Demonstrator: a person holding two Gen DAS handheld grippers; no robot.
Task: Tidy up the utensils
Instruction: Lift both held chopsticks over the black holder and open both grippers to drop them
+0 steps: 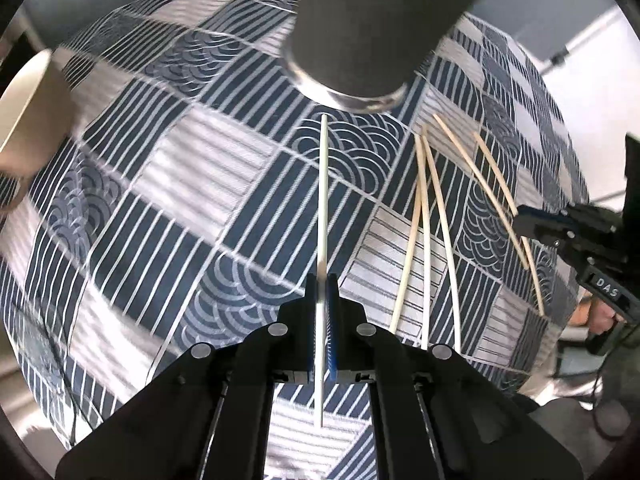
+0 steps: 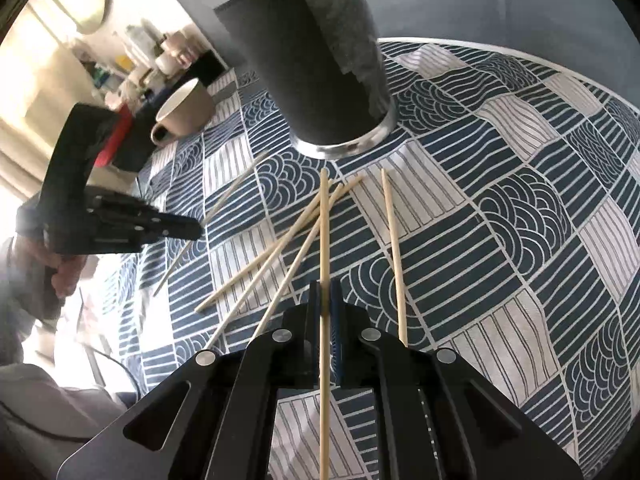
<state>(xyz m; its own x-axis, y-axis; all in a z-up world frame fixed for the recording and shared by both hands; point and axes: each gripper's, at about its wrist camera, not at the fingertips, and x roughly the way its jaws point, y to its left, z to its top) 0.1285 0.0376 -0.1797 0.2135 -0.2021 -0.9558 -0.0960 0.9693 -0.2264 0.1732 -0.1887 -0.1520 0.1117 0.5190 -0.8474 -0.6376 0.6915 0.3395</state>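
Nearest in the left wrist view, the left gripper (image 1: 322,300) has its fingers clamped on a single pale chopstick (image 1: 323,208), whose long axis runs straight away from the camera, its far tip aimed at the base of the dark cup (image 1: 360,32) and its near end reaching back between the gripper's arms. Likewise, in the right wrist view the right gripper (image 2: 327,300) has its fingers pinched shut on a wooden chopstick (image 2: 324,232) that also points lengthwise toward the cup (image 2: 320,72). Just beyond the fingers, loose chopsticks (image 2: 276,248) lie on the counter, which is covered by a blue and white patterned cloth (image 2: 500,208); three of them fan and cross to the left of the held stick, and another (image 2: 394,256) lies to its right, nearly parallel to it. Farther off, the cup stands upright on the cloth. Only the right wrist view shows the cup's open rim and a beige mug (image 2: 184,114) with a cluttered shelf behind it. Each view also catches the other gripper from the side, with a hand (image 2: 60,272) on its grip.
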